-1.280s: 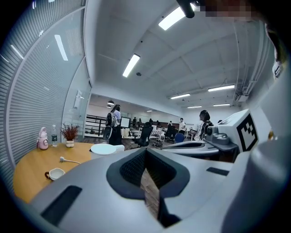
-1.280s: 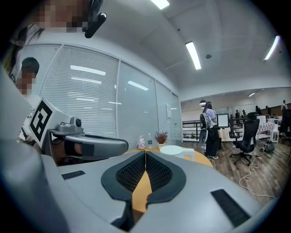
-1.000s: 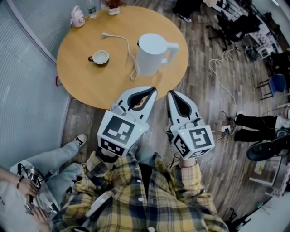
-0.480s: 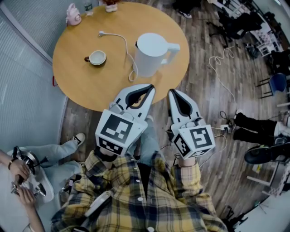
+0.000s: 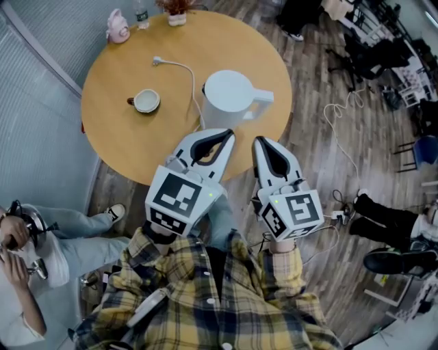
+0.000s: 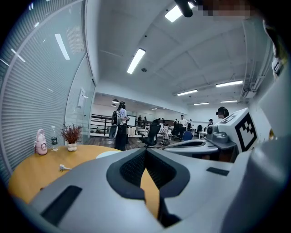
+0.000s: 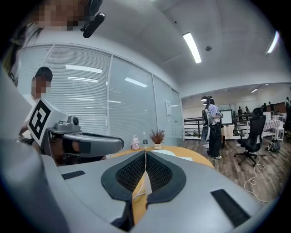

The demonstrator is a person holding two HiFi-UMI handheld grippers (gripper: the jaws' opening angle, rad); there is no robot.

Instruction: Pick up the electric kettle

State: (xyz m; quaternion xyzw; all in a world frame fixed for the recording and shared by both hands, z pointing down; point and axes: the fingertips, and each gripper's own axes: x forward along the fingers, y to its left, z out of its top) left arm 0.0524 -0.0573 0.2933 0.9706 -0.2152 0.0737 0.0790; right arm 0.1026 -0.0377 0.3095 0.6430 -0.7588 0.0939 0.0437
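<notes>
Open office: swivel chairs (image 7: 253, 132), glass partitions (image 7: 132, 109), ceiling strip lights (image 7: 192, 47).

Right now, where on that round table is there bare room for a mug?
Two bare patches on the table: the near-left part between the cup and the near rim, and the far right beyond the kettle. The far-left rim is crowded: pink object, bottle, plant pot. The cord crosses the middle.

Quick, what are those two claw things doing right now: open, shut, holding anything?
Left gripper: shut, jaws together, holding nothing.
Right gripper: shut, jaws together, holding nothing.
</notes>
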